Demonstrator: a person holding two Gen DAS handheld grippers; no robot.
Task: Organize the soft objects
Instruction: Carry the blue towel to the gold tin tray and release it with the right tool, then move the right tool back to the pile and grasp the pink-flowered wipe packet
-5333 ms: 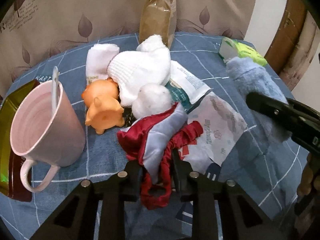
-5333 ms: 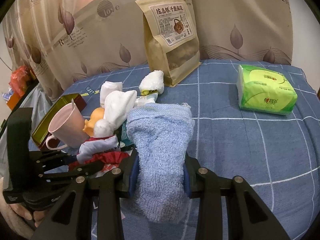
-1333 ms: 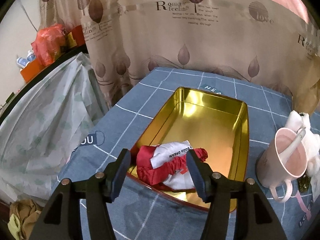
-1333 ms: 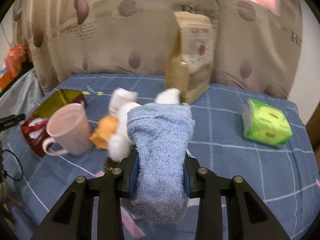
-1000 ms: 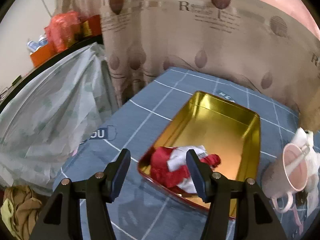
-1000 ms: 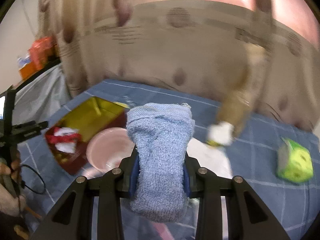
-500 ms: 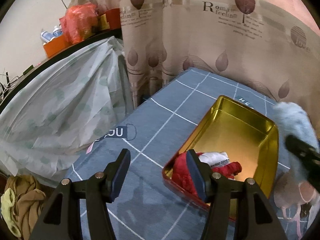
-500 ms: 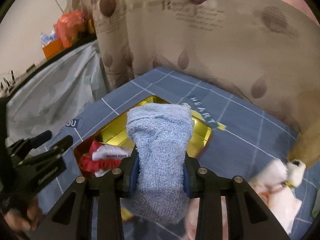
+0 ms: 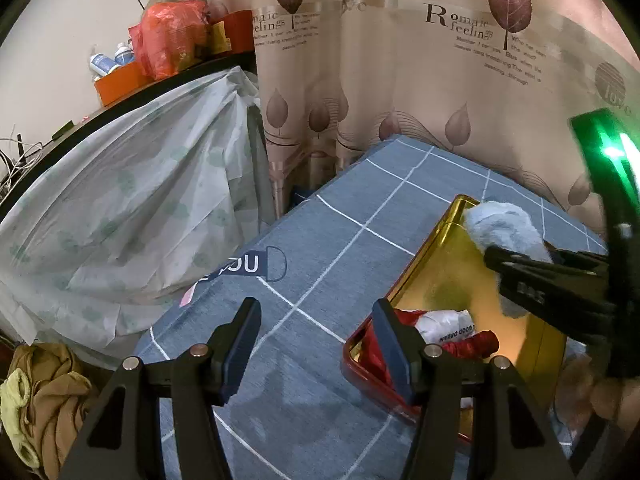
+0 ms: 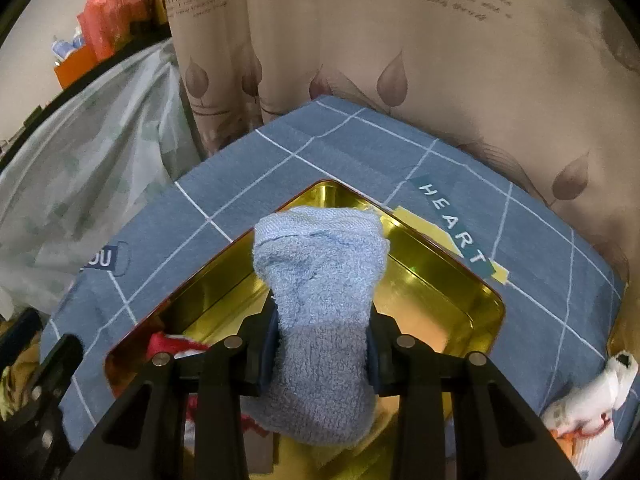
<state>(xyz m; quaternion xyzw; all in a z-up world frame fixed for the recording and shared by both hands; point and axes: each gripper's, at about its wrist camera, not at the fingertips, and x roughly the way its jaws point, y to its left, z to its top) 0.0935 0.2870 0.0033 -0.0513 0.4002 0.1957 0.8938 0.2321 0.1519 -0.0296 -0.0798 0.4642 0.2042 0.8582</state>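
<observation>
**Blue towel held over gold tin, release pending**

Item: blue towel (image 10: 320, 304), rolled, pinched between the jaws of the right gripper (image 10: 322, 346). Position: above the gold tin (image 10: 476, 292), over its middle, whether touching the floor of the tin cannot be told.

Item: red-and-white cloth (image 9: 448, 332), lying in the near end of the tin, not gripped.

Item: left gripper (image 9: 316, 344), jaws wide apart with nothing between them, standing over the checked blue worktop (image 9: 328, 240) just beside the tin's near corner.

Step in hand, as judged: delivery of the towel to the tin, with the cloth already stowed. The next move would call for a short descent into the free far half of the tin and a parting of the jaws, with the towel kept off the rim so that it does not drape over the edge.

Left view only: the right gripper from the side, with towel fuzz projecting past its tip, and the printing on the cloth.

Right view only: the towel filling the jaws, the tin's far corner, and white soft items (image 10: 592, 400) still on the worktop at the right edge.
</observation>
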